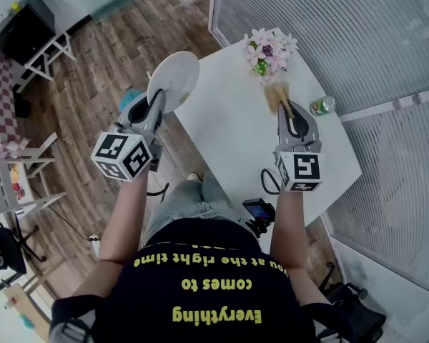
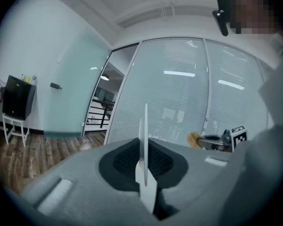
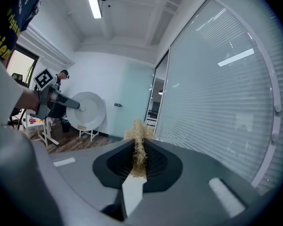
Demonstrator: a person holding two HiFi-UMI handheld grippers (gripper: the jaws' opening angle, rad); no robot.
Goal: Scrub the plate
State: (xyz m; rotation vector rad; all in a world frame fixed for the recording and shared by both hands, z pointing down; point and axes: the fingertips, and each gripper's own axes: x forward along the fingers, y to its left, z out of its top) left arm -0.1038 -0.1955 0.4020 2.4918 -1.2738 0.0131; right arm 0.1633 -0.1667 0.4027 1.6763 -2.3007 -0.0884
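**Both grippers loaded; plate and scrubber apart**

Left gripper (image 2: 142,166): jaws nearly together, pinching the rim of the white plate (image 1: 176,77). The plate shows edge-on between the pads. It is held in the air just off the far left corner of the white table (image 1: 229,141), over the wood floor (image 1: 100,84).

Right gripper (image 3: 139,163): jaws nearly together, clamped on a straw-coloured fibrous scrubber (image 3: 138,142). Its tuft sticks out past the tips, above the table. Scrubber and plate are not in contact.

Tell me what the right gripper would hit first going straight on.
Likely the flowers: from the head view the right gripper, shut on the scrubber, points at them. Height is unclear; it may pass above, toward the blinds.
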